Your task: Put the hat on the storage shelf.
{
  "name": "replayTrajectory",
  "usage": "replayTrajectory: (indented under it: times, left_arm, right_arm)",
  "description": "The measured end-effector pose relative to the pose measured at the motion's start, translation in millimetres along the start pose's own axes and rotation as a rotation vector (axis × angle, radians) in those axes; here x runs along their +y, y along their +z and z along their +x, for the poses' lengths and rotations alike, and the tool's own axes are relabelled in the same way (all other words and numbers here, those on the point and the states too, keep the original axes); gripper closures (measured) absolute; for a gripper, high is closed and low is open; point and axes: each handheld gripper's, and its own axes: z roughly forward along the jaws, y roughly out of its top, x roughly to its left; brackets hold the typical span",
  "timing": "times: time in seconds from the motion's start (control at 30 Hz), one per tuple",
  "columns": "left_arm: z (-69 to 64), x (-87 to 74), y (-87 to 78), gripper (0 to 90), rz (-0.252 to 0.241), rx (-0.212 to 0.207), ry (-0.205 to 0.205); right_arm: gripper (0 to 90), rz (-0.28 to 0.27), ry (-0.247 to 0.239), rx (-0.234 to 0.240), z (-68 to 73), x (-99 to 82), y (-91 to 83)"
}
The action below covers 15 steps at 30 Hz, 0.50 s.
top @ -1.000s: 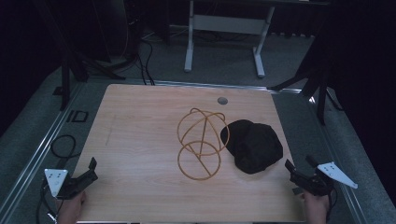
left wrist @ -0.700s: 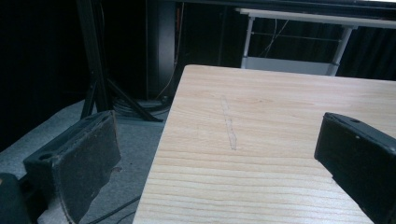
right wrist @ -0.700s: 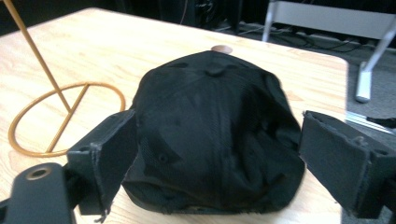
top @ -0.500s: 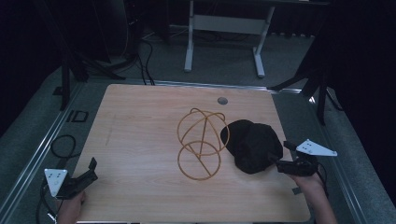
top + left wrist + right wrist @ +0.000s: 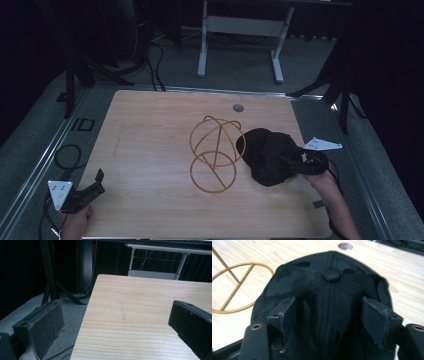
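A black cap (image 5: 267, 155) lies on the wooden table (image 5: 150, 130) at the right, beside a gold wire stand (image 5: 214, 152) of rings and a sphere-like frame. My right gripper (image 5: 300, 165) has come in low from the right against the cap. In the right gripper view the cap (image 5: 332, 290) bulges between my jaws (image 5: 330, 307), which have just been closing and stand one on each side of its mesh crown without squeezing it. The gold stand's base ring (image 5: 234, 287) lies beyond at the left. My left gripper (image 5: 99, 182) rests open at the front left corner, nothing between its jaws (image 5: 117, 312).
A round grey grommet (image 5: 238, 107) sits in the tabletop near the far edge. Beyond the table stands a white table frame (image 5: 240, 25); black stand legs (image 5: 75, 75) and a cable loop (image 5: 67, 155) lie on the floor at the left.
My right gripper has moved left from the table's right edge up to the cap, and now meets its right side. The left gripper, cap and stand have stayed put.
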Motion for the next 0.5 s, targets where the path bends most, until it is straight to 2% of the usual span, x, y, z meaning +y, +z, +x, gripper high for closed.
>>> replayTrajectory:
  times: [0.17, 0.2, 0.33, 0.5]
  left_arm:
    - [-0.4, 0.1, 0.2, 0.6, 0.002, 0.000, 0.003]
    - [-0.4, 0.1, 0.2, 0.6, 0.002, 0.000, 0.003]
    - [-0.5, 0.1, 0.4, 0.6, 0.003, 0.001, 0.004]
    - [-0.7, 0.2, 0.4, 0.6, 0.004, 0.003, 0.005]
  right_arm:
    - [37.9, 0.005, 0.024, 0.003, -3.4, -3.9, 3.2]
    - [45.7, 0.015, 0.025, 0.008, -4.1, -6.0, 4.9]
    - [57.7, 0.011, 0.018, -0.012, -2.0, -9.3, 6.0]
    - [72.7, -0.012, 0.033, -0.037, 0.7, -14.3, 6.1]
